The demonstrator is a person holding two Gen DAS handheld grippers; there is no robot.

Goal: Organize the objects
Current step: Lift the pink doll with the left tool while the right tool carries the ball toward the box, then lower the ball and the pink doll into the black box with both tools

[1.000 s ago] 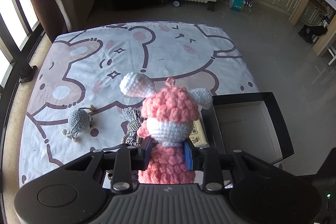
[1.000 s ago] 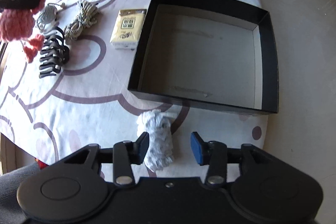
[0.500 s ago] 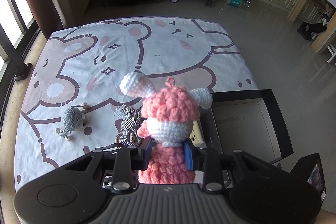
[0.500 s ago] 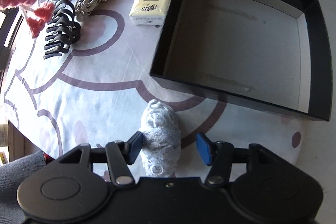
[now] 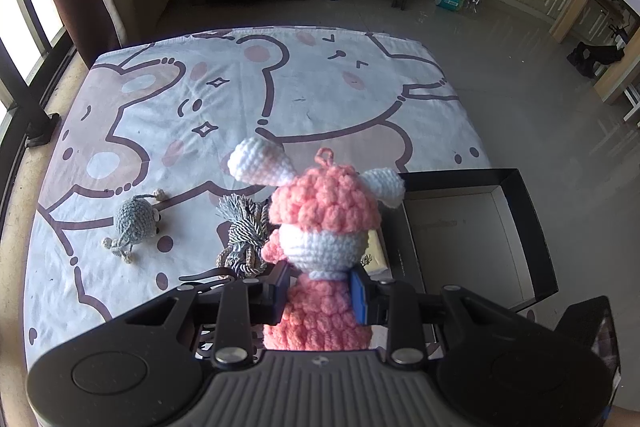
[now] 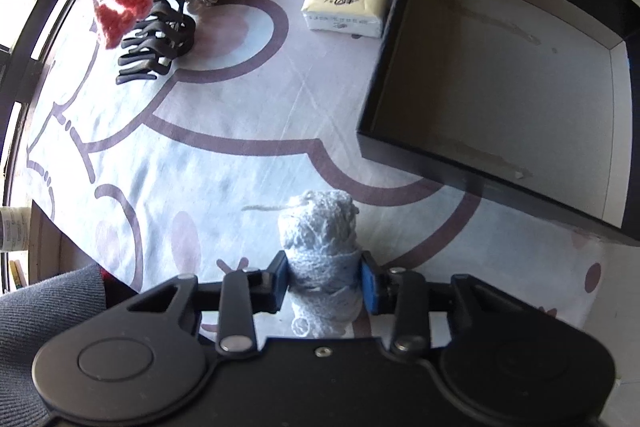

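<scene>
Right wrist view: the right gripper (image 6: pixel 324 285), jaws just closing, clamps a white crocheted lace roll (image 6: pixel 320 259) near the black rectangular cardboard box (image 6: pixel 492 75). Left gripper (image 5: pixel 320 295) grips a pink-and-white crocheted doll (image 5: pixel 324 227).

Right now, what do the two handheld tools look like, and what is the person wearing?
Both the left tool and the right tool are black with round side discs, silver screws and blue pads. The left has a ribbed grey cover. A grey sleeve shows.

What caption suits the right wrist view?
Right gripper, jaws just closing, pinches a white crocheted roll on the cartoon-print cloth beside the empty black box.
</scene>
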